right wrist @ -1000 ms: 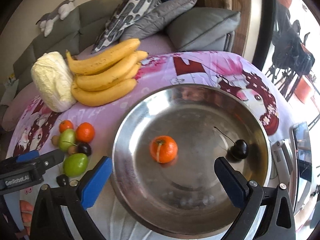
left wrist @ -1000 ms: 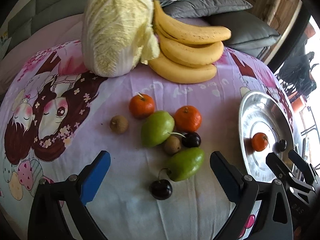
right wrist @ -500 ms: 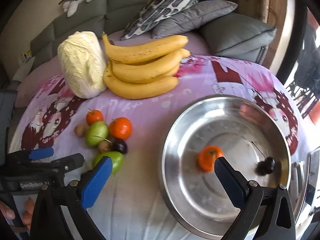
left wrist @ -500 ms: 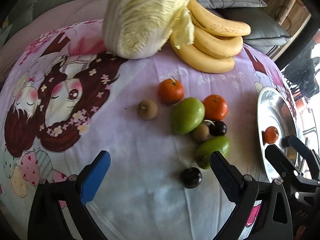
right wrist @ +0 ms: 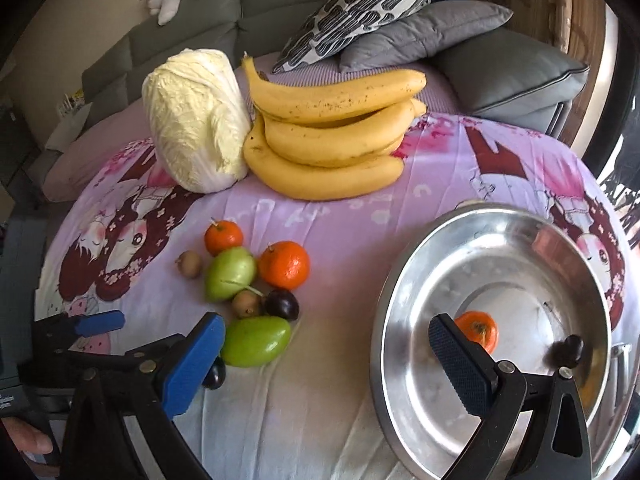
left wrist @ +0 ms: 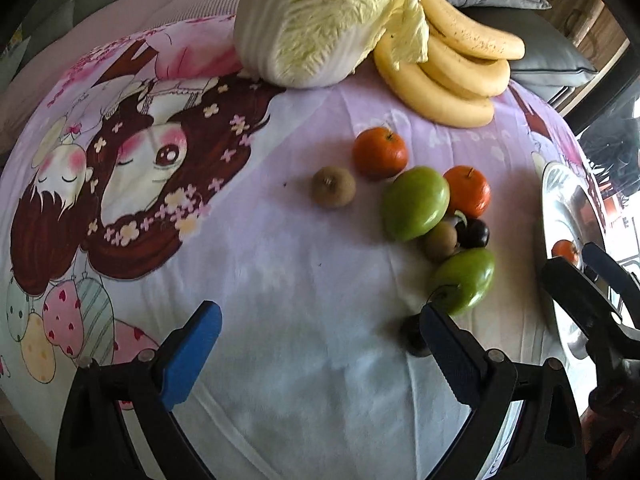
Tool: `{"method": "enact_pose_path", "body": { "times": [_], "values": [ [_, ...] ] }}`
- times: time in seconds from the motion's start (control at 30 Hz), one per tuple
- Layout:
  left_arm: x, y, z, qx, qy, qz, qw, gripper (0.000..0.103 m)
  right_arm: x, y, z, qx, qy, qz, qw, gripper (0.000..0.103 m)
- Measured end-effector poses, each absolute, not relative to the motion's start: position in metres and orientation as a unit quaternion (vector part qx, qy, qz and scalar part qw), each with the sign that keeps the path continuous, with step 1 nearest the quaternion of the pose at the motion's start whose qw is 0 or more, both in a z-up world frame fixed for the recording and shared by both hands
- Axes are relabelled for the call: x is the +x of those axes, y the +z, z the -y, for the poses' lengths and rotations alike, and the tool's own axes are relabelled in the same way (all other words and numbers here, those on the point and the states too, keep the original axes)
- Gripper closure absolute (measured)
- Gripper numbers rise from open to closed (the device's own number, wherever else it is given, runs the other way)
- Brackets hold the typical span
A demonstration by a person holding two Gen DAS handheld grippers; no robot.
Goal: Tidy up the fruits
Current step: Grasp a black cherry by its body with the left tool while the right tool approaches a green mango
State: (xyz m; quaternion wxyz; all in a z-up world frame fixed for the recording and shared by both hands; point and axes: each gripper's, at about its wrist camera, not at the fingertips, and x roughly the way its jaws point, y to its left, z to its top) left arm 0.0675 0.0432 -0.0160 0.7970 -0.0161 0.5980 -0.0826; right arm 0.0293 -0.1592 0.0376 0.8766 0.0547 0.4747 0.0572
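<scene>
Loose fruit lies on the printed cloth: two tangerines (right wrist: pixel 284 265), two green fruits (right wrist: pixel 230 273), two brown kiwis (right wrist: pixel 247 303) and dark cherries (right wrist: pixel 282 304). A steel bowl (right wrist: pixel 416 264) at right holds a tangerine (right wrist: pixel 478 330) and a cherry (right wrist: pixel 568 352). My left gripper (left wrist: pixel 316 352) is open and empty, hovering over bare cloth left of the fruit; a cherry (left wrist: pixel 414 334) sits beside its right finger. My right gripper (right wrist: pixel 326 364) is open and empty, between the fruit pile and the bowl.
A napa cabbage (right wrist: pixel 196 120) and a banana bunch (right wrist: pixel 332 136) lie at the back of the cloth. Cushions (right wrist: pixel 424 36) and a grey sofa stand behind. The bowl's rim (left wrist: pixel 554 216) shows at the right in the left wrist view.
My left gripper has shifted left, so the fruit now sits to its right. My right gripper has swung left from over the bowl toward the fruit pile. Both stay open.
</scene>
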Motion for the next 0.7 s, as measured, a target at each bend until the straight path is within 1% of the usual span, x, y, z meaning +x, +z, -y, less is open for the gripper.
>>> {"method": "enact_pose_path", "body": {
  "times": [0.23,0.3,0.33,0.37,0.43,0.5,0.57,0.7],
  "values": [
    [0.059,-0.017,-0.030,-0.007,-0.105,-0.598,0.794,0.004,0.021,0.041,0.161,0.057,0.064,-0.470,0.878,0.000],
    [0.057,-0.018,-0.025,-0.006,-0.113,-0.600,0.792,0.009,0.018,0.042,0.162,0.055,0.060,-0.467,0.881,0.000],
    [0.056,-0.018,-0.021,-0.004,-0.120,-0.601,0.791,0.016,0.017,0.041,0.162,0.056,0.059,-0.468,0.880,0.000],
    [0.055,-0.018,-0.018,-0.004,-0.125,-0.602,0.789,0.019,0.016,0.040,0.162,0.057,0.059,-0.470,0.879,0.000],
    [0.054,-0.020,-0.013,-0.002,-0.135,-0.606,0.784,0.021,0.014,0.037,0.161,0.060,0.066,-0.473,0.877,0.001],
    [0.053,-0.021,-0.008,0.002,-0.143,-0.606,0.783,0.027,0.013,0.036,0.159,0.058,0.072,-0.472,0.877,0.001],
    [0.052,-0.021,0.000,0.006,-0.150,-0.604,0.782,0.035,0.012,0.035,0.158,0.058,0.073,-0.472,0.877,0.005],
    [0.056,-0.024,0.004,0.005,-0.155,-0.605,0.781,0.039,0.011,0.031,0.160,0.067,0.073,-0.474,0.875,0.006]
  ]
}}
